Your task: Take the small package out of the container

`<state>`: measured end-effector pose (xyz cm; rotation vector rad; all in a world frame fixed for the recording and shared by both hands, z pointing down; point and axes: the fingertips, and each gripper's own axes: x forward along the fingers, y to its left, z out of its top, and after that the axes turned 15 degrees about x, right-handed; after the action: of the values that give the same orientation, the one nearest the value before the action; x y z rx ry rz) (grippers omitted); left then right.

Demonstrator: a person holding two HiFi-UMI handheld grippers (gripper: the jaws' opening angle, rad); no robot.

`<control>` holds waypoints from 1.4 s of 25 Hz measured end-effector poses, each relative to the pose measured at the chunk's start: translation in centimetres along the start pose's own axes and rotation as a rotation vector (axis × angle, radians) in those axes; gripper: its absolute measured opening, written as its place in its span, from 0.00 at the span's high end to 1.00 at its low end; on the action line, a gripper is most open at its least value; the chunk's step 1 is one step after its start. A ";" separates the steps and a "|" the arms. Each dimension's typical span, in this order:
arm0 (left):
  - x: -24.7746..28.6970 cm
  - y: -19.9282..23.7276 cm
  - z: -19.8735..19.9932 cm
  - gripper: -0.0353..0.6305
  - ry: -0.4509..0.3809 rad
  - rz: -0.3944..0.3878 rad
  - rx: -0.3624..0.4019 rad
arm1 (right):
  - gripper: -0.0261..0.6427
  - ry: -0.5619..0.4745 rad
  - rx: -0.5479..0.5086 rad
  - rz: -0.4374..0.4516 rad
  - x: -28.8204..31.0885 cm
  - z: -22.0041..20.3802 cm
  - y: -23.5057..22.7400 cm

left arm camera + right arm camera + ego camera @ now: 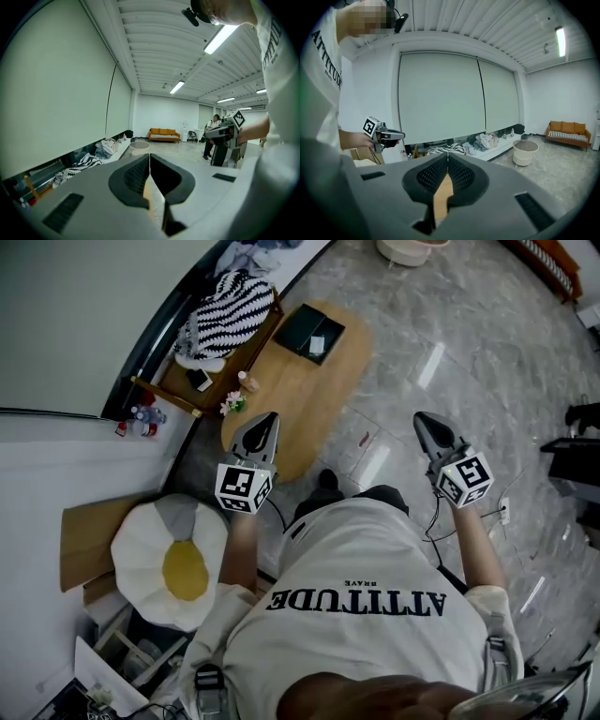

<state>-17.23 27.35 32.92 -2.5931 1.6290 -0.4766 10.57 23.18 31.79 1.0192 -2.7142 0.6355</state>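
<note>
The person is standing on a grey stone floor (469, 362), holding both grippers out ahead, well apart from each other and touching nothing. The left gripper (269, 418) is keeping its jaws pressed together with nothing between them (149, 158). The right gripper (424, 420) is likewise closed and empty (447, 158).

Only the head view is looking down on the oval wooden table (319, 395). A dark flat box (298, 326) is lying at the table's far end, with a small pale item (317, 345) on its near right corner. It is too small to tell whether this is the package, or which way its long axis is running.

The gripper views are showing the room instead: an orange sofa (164, 135) and a round tub (525, 152). Each is also catching the other gripper at its edge.
</note>
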 end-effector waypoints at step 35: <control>14.0 1.4 1.7 0.91 0.064 0.169 -0.060 | 0.93 0.083 -0.006 0.174 9.8 7.1 -15.6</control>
<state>-12.34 14.15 34.30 -2.4752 1.8909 -0.5127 13.40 3.67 33.56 0.7424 -2.7493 0.6808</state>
